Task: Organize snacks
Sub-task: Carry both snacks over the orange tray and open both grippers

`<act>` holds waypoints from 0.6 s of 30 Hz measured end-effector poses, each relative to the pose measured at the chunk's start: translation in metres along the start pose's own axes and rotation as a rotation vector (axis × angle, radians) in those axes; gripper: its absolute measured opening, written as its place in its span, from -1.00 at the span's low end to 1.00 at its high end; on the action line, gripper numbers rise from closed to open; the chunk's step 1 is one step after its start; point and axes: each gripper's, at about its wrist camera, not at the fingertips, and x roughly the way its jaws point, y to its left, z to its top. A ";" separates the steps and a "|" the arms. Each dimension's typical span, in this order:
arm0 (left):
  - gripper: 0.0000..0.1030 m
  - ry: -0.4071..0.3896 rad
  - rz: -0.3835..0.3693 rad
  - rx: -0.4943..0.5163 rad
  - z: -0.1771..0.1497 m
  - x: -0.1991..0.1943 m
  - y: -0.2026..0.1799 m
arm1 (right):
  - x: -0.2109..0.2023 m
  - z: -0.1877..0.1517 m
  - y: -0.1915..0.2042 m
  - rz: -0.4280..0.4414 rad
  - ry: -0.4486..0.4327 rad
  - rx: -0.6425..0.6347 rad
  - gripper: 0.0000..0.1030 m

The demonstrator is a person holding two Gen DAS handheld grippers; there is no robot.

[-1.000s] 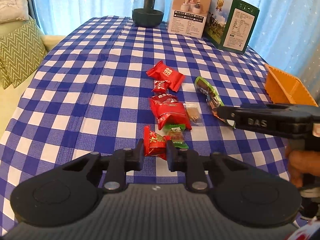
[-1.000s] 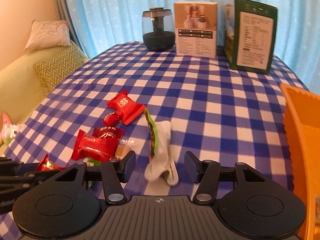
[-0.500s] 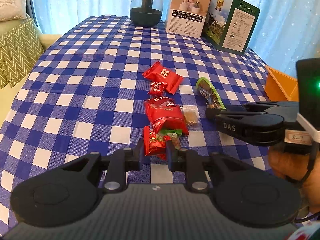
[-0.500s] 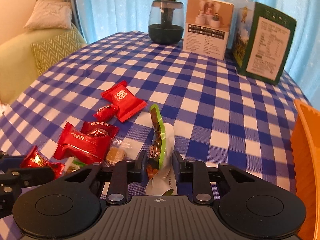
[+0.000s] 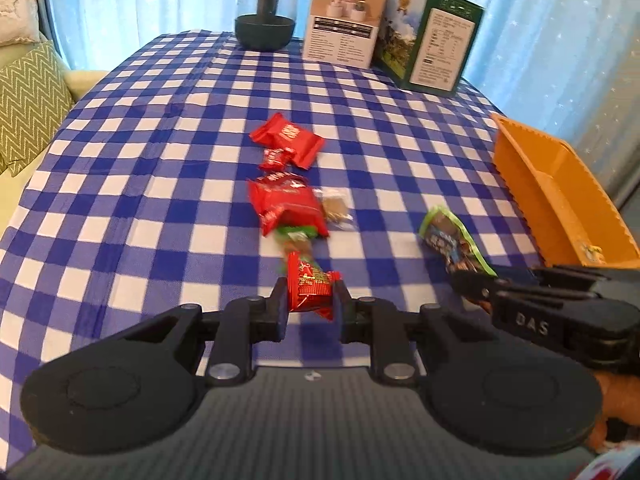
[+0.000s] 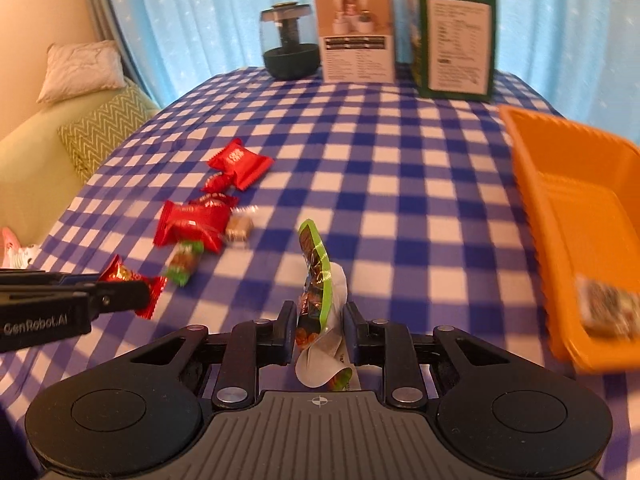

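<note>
My left gripper (image 5: 311,298) is shut on a small red candy packet (image 5: 310,286), lifted off the blue checked tablecloth (image 5: 160,152). My right gripper (image 6: 319,320) is shut on a green-edged snack pouch (image 6: 316,280), which stands upright between its fingers; the same pouch (image 5: 452,240) shows in the left wrist view. Several red packets (image 5: 286,202) and a clear-wrapped brown sweet (image 5: 335,210) lie in a row mid-table. An orange bin (image 6: 580,216) sits at the right with a wrapped snack (image 6: 608,308) inside.
At the table's far edge stand a dark glass jar (image 5: 266,12), a white box (image 5: 344,20) and a green box (image 5: 434,40). A sofa with a zigzag cushion (image 5: 28,100) lies off the left edge. Blue curtains hang behind.
The right gripper closed on the green-edged pouch and carried it right toward the orange bin. The left gripper lifted the red candy packet away from the row.
</note>
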 end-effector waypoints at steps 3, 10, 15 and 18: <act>-0.62 0.005 -0.014 0.011 -0.008 -0.009 -0.009 | -0.021 -0.009 -0.010 -0.005 -0.003 0.036 -0.52; -0.62 0.014 -0.043 0.041 -0.021 -0.025 -0.031 | -0.053 -0.023 -0.023 -0.031 -0.010 0.054 -0.52; -0.62 0.018 -0.054 0.063 -0.027 -0.032 -0.041 | -0.050 -0.043 -0.028 -0.059 0.030 0.043 -0.52; -0.62 0.023 -0.055 0.070 -0.029 -0.032 -0.044 | -0.050 -0.052 -0.030 -0.068 0.028 0.041 -0.52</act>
